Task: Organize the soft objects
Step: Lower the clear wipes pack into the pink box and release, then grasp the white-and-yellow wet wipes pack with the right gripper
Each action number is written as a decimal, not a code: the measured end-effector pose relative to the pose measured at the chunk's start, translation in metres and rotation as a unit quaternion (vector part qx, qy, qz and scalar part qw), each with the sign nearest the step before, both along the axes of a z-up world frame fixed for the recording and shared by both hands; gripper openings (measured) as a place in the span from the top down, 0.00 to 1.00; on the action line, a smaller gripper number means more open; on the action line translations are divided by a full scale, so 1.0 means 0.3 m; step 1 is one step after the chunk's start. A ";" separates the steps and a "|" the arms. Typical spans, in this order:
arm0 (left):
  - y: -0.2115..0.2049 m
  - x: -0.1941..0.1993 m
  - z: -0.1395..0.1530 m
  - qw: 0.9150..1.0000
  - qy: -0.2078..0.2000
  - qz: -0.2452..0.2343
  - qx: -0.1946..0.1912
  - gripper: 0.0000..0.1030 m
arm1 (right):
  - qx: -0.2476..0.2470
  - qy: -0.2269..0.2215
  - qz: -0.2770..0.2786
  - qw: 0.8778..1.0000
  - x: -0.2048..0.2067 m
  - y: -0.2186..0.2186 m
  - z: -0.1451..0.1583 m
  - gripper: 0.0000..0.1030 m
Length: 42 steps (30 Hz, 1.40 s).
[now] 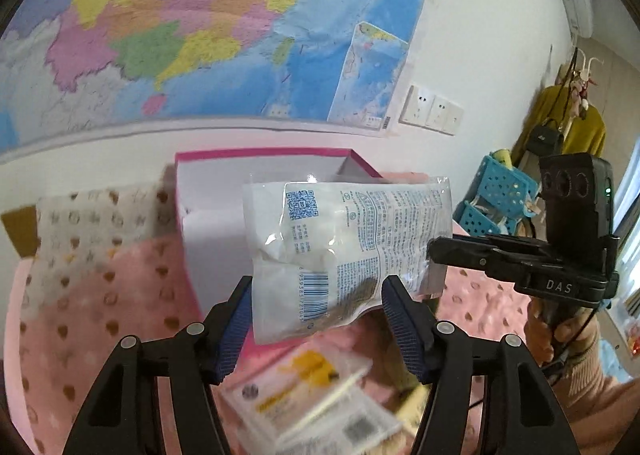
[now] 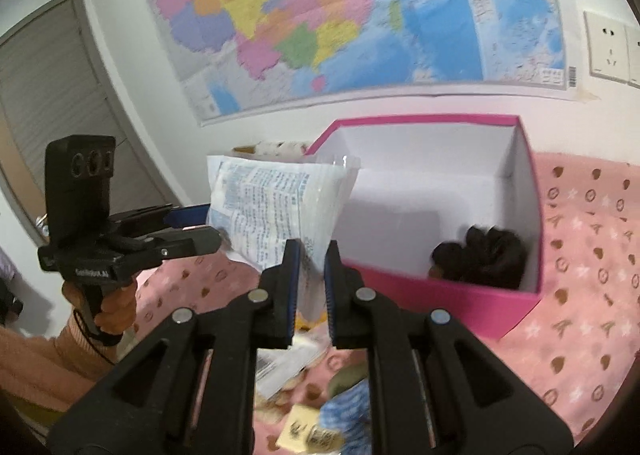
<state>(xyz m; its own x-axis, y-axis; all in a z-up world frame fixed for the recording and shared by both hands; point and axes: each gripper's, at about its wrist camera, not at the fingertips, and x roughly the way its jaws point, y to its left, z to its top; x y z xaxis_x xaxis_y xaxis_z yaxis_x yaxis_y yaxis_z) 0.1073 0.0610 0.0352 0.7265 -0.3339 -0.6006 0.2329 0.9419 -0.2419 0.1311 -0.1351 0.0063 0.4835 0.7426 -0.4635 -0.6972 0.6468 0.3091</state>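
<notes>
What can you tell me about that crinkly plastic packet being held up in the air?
The plastic packet is a flat, see-through pouch with something white inside and blue print: a QR code, a barcode and dense small text. It looks soft and wrinkled, with shiny creases. It hangs in the air, tilted, in front of the open pink box and above the pink blanket. The right tool pinches one edge; the left tool sits open around its lower part.
</notes>
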 end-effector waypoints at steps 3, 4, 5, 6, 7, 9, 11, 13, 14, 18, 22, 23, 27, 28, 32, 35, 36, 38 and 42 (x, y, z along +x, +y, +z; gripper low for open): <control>-0.017 0.070 0.001 1.000 0.010 0.004 0.008 0.37 | -0.002 -0.001 -0.017 1.000 0.057 -0.008 0.022 0.85; -0.023 0.097 -0.002 1.000 0.013 0.005 0.010 0.37 | -0.003 0.001 -0.021 1.000 0.080 -0.009 0.027 0.85; -0.026 0.112 -0.005 1.000 0.016 0.007 0.012 0.37 | -0.003 0.004 -0.025 1.000 0.101 -0.015 0.030 0.85; -0.028 0.130 -0.012 1.000 0.020 0.009 0.013 0.37 | -0.004 0.008 -0.029 1.000 0.121 -0.017 0.031 0.84; -0.029 0.154 -0.019 1.000 0.026 0.012 0.014 0.37 | -0.006 0.010 -0.031 0.999 0.142 -0.019 0.028 0.84; -0.031 0.186 -0.034 0.999 0.034 0.016 0.017 0.37 | -0.008 0.019 -0.036 0.999 0.178 -0.022 0.021 0.83; -0.033 0.223 -0.055 0.998 0.046 0.023 0.021 0.37 | -0.014 0.027 -0.041 0.999 0.213 -0.015 0.011 0.77; -0.034 0.253 -0.076 0.998 0.059 0.030 0.023 0.37 | -0.020 0.038 -0.046 0.998 0.252 -0.007 -0.009 0.76; -0.033 0.266 -0.085 0.997 0.061 0.033 0.025 0.37 | -0.024 0.043 -0.051 0.998 0.270 -0.003 -0.018 0.74; -0.018 0.284 -0.108 0.995 0.073 0.058 0.028 0.36 | -0.033 0.068 -0.082 0.994 0.344 0.004 -0.066 0.50; -0.018 0.255 -0.106 0.996 0.063 0.057 0.040 0.36 | -0.028 0.082 -0.097 0.992 0.358 -0.018 -0.102 0.48; -0.015 0.237 -0.102 0.996 0.058 0.055 0.040 0.36 | -0.026 0.082 -0.094 0.992 0.350 -0.023 -0.104 0.48; 0.005 0.145 -0.070 0.998 0.033 0.047 0.030 0.36 | -0.017 0.060 -0.072 0.995 0.263 -0.031 -0.078 0.48; 0.012 0.120 -0.061 0.998 0.026 0.047 0.027 0.36 | -0.013 0.051 -0.063 0.997 0.228 -0.035 -0.065 0.48; 0.041 -0.002 -0.034 0.999 0.000 0.043 0.013 0.34 | -0.006 0.026 -0.018 0.999 0.106 -0.030 -0.029 0.48; 0.061 -0.057 -0.044 0.999 0.003 0.040 0.002 0.32 | -0.009 0.025 0.021 0.999 0.029 -0.010 -0.033 0.48; 0.066 -0.068 -0.052 0.999 0.006 0.045 0.002 0.32 | -0.012 0.030 0.032 0.999 0.013 0.001 -0.044 0.48; 0.077 -0.088 -0.082 0.999 0.020 0.051 0.003 0.31 | -0.020 0.043 0.049 0.998 -0.006 0.030 -0.071 0.48; 0.105 -0.118 -0.166 0.996 0.057 0.062 -0.009 0.31 | -0.051 0.074 0.054 0.995 -0.014 0.096 -0.154 0.48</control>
